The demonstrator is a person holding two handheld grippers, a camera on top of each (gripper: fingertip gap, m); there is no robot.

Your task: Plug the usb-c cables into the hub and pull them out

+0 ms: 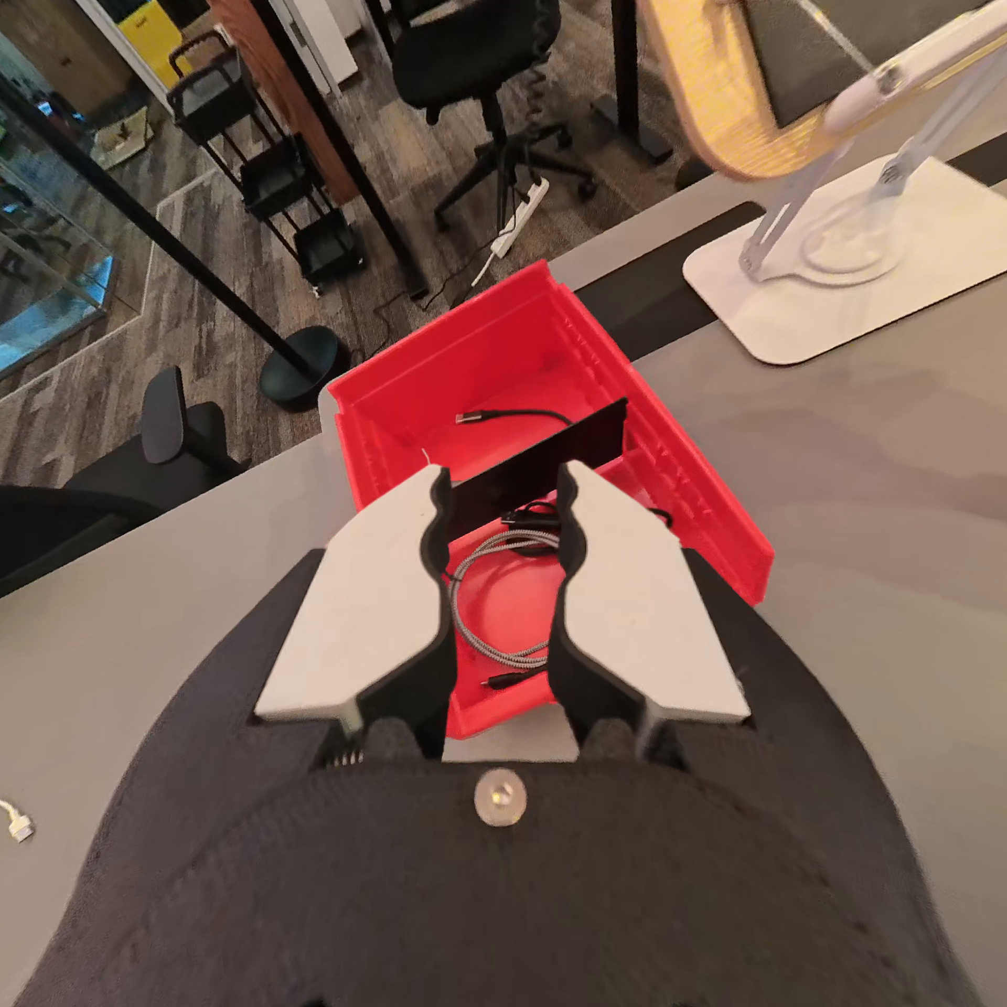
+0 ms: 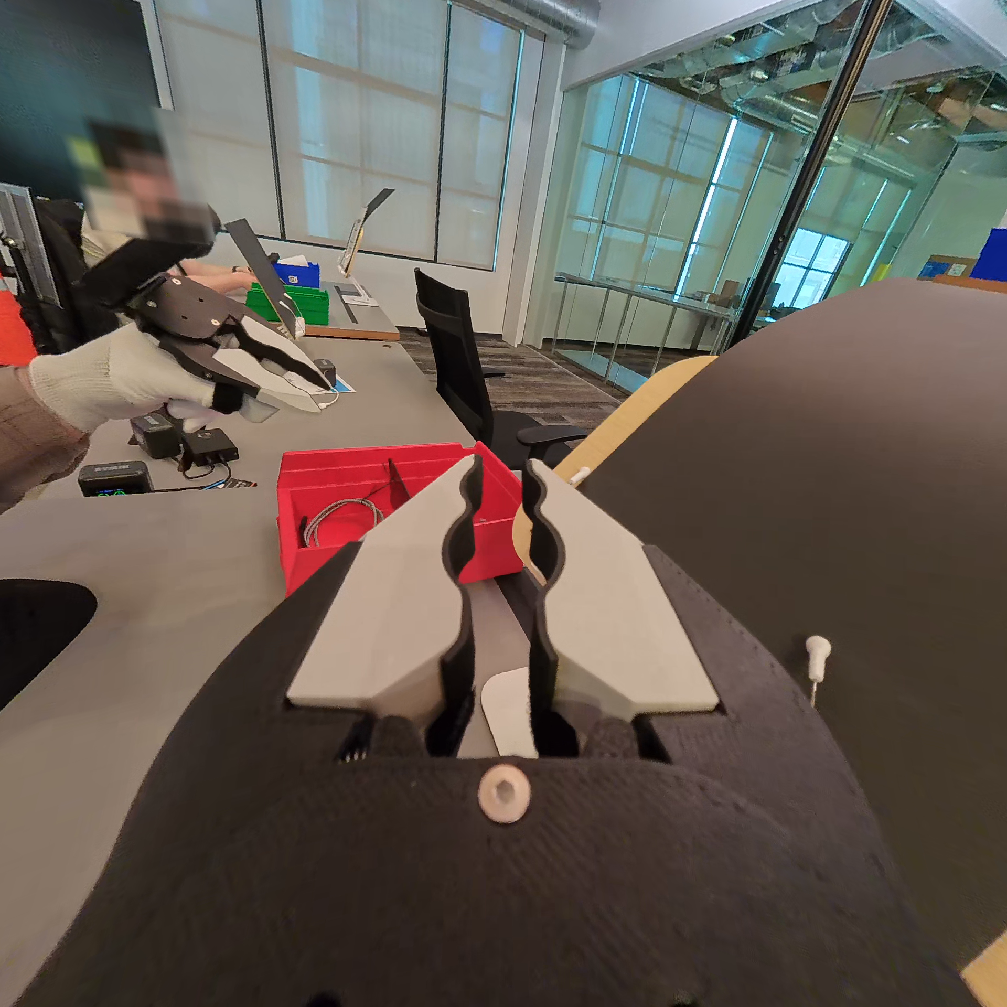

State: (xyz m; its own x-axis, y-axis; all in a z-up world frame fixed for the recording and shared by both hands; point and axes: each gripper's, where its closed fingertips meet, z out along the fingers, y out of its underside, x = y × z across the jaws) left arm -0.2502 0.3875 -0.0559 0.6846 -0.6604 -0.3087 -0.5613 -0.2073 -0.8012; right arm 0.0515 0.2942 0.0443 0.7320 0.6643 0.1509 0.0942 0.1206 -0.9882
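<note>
While the braided grey usb-c cable (image 1: 504,605) lies coiled in the near compartment of the red bin (image 1: 703,490), behind a black divider (image 1: 539,468), the left tool (image 1: 504,490) hangs over it, jaws apart and empty, likely lining up a pick. Beside the bin on the counter (image 2: 136,572), the right tool (image 2: 504,485) waits, also parted and empty.

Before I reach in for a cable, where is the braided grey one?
In the left wrist view, the braided grey cable lies coiled in the red bin's near compartment, on this side of the black divider.
</note>
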